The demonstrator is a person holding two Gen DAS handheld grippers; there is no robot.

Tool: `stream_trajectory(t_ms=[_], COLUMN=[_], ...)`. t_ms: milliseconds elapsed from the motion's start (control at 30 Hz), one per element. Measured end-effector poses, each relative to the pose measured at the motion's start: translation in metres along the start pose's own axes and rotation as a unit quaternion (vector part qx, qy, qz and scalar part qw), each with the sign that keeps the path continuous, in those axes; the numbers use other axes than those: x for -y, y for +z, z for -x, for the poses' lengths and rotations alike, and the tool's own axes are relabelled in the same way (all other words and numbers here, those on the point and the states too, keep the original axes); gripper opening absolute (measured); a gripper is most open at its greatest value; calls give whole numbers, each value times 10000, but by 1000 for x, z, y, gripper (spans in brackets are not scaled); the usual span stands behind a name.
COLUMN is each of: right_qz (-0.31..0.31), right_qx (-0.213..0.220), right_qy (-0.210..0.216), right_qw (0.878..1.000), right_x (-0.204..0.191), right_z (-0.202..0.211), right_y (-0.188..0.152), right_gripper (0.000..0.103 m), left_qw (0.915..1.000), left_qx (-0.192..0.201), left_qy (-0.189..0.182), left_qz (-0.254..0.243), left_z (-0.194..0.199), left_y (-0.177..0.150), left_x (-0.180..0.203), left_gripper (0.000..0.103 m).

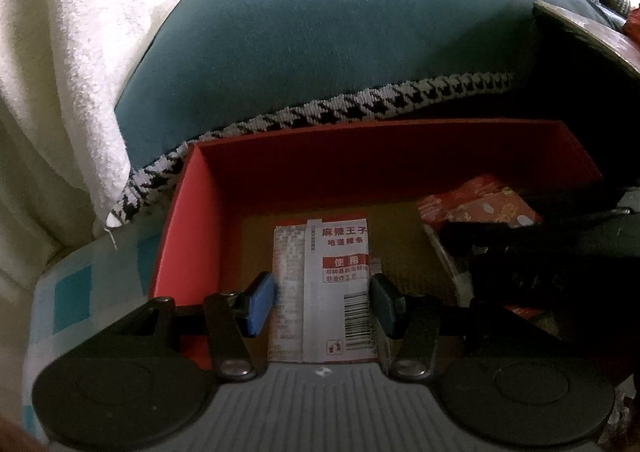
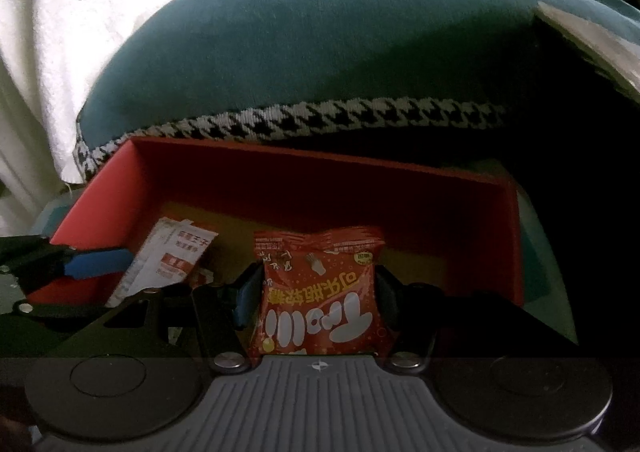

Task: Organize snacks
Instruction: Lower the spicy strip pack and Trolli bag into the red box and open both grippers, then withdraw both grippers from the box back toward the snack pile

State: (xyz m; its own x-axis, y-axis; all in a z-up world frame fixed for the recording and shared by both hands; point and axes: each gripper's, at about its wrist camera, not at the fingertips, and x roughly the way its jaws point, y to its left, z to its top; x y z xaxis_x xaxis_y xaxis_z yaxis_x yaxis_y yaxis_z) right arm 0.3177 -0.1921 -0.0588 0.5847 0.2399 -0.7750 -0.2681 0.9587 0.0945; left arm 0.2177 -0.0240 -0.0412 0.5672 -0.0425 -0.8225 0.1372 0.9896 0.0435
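In the left wrist view, the left claw [image 1: 322, 302] reaches into the near part of a red cardboard box with a brown floor [image 1: 192, 220]. A flat white snack packet with red print and a barcode [image 1: 324, 292] lies between its blue pads [image 1: 260, 302], long axis running straight away from the claw towards the far wall. The right pad sits against the packet's right edge and the left pad looks just beside or barely touching the left edge, so I cannot tell whether the claw pinches it or has let go. To the right in the box, a red foil snack bag [image 1: 488, 206] shows behind the dark body of the other gripper. A teal cushion with houndstooth trim [image 1: 320, 32] lies beyond the box

In the right wrist view, the right claw [image 2: 316, 302] pinches the red foil snack bag [image 2: 320, 292] by its two sides, the bag upright along the claw's axis, hanging over the right half of the box [image 2: 512, 236]. The white packet [image 2: 164, 260] lies to the left, with the left claw's blue pad [image 2: 100, 264] beside it. Judging from this, the bare floor directly below and ahead of the bag is the spot for it, clear of the white packet
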Motion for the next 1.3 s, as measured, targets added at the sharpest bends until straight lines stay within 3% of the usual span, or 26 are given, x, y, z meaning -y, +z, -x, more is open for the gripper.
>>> stream_trajectory(t_ms=[67,100,233,467,667,933,1067,1300], right_qz=[30,-10,-56,-162,-395,-608,-869,-931], right_qx=[-102,-104,-63,16,128,134,158,178], right_qy=[3,32,35,93,105,63,201,365], right_qw=[9999,9999,10000,9998,9991,9980,9959,9948], right_x=[-2,-2,-1,0,4,5,9,-1], right_z=[-2,-2,4,33,59,92,110,130], right_y=[-2,-3,-8,-2,-7,-29,-43,-67], right_gripper=[77,79,79,86,87,89,95,95], left_qw=[10000,9998,9991,9984,9978,9968,9965,9965], left_qx=[-56,-101,-200,-44,18,50,61,43], left_qy=[-27,-88,-221,-398,-503,-688,-749,-790], left_qz=[50,133,298,399,424,408,358,256], left_z=[1,2,7,34,56,81,94,108], left_y=[2,2,1,1,-7,-24,-35,-52], left_x=[-3,-5,-9,-10,-8,-5,-3,-1], left_gripper=[58,58,58,61,63,63,64,64])
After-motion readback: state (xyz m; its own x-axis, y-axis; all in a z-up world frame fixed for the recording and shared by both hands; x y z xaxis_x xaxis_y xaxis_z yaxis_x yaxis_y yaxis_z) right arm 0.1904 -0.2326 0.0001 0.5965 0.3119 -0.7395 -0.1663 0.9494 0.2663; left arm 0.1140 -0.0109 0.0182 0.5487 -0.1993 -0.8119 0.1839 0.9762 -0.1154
